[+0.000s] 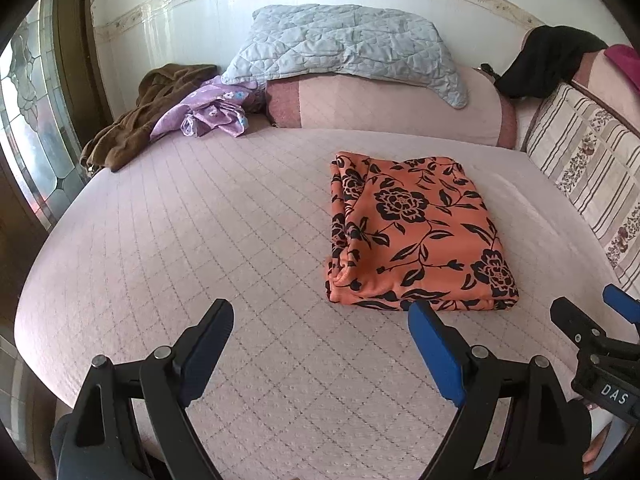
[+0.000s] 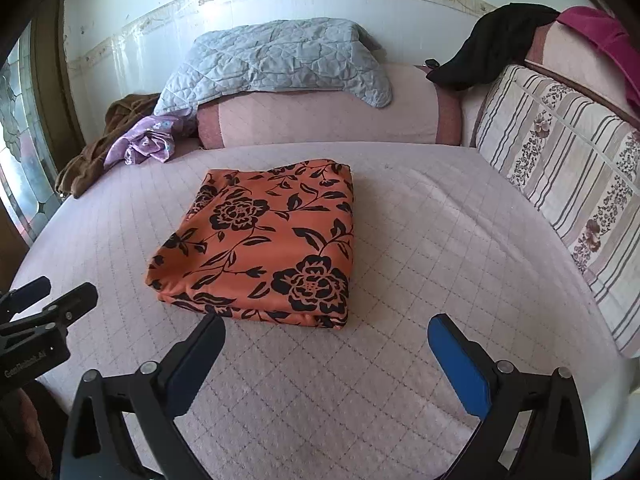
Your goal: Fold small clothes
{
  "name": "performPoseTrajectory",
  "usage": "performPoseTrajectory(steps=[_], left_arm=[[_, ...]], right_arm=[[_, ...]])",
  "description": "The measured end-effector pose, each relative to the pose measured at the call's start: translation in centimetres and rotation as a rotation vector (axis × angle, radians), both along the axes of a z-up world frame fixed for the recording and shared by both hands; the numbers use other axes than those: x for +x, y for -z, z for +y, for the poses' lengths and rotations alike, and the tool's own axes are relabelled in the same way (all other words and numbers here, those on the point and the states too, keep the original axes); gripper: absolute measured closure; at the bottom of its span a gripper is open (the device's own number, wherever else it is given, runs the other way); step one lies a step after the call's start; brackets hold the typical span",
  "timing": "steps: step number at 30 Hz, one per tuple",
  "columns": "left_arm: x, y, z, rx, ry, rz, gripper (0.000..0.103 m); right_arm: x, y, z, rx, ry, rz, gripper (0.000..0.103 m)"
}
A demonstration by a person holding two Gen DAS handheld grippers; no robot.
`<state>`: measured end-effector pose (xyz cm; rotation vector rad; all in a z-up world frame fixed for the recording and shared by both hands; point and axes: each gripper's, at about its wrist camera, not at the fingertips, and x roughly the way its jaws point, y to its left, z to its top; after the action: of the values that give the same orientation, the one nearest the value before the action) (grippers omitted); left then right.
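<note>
An orange garment with a black flower print [image 1: 416, 232] lies folded into a neat rectangle on the pink quilted bed [image 1: 200, 240]. My left gripper [image 1: 322, 314] hovers just in front of its near edge, jaws wide apart and nothing between them. In the right wrist view the same folded garment [image 2: 264, 244] lies ahead of my right gripper [image 2: 328, 322], which is also open and empty, clear of the cloth. Each gripper shows in the other's view: the right gripper [image 1: 586, 300] at the right edge, the left gripper [image 2: 68, 286] at the left edge.
At the head of the bed a grey quilted pillow [image 1: 344, 44] rests on a pink bolster [image 1: 384, 108]. A brown garment [image 1: 140, 120] and a purple floral cloth [image 1: 212, 112] lie at the back left. A striped cushion [image 2: 560, 184] and dark clothes [image 2: 492, 40] line the right side.
</note>
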<state>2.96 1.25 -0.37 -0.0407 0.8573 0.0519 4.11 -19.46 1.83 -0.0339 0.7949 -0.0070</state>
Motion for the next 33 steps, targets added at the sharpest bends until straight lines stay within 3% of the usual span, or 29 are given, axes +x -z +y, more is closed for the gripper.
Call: performPoseTrajectory(steps=[6,33], left_arm=[[0.2,-0.2,-0.7,0.026,0.013,-0.004,0.014],[1.4,-0.1,-1.6,0.009,0.03,0.002,0.013]], right_arm=[[0.2,0.4,0.1,-0.001,-0.011,0.017,0.0],[1.2,0.3,0.1,-0.029,-0.03,0.021,0.0]])
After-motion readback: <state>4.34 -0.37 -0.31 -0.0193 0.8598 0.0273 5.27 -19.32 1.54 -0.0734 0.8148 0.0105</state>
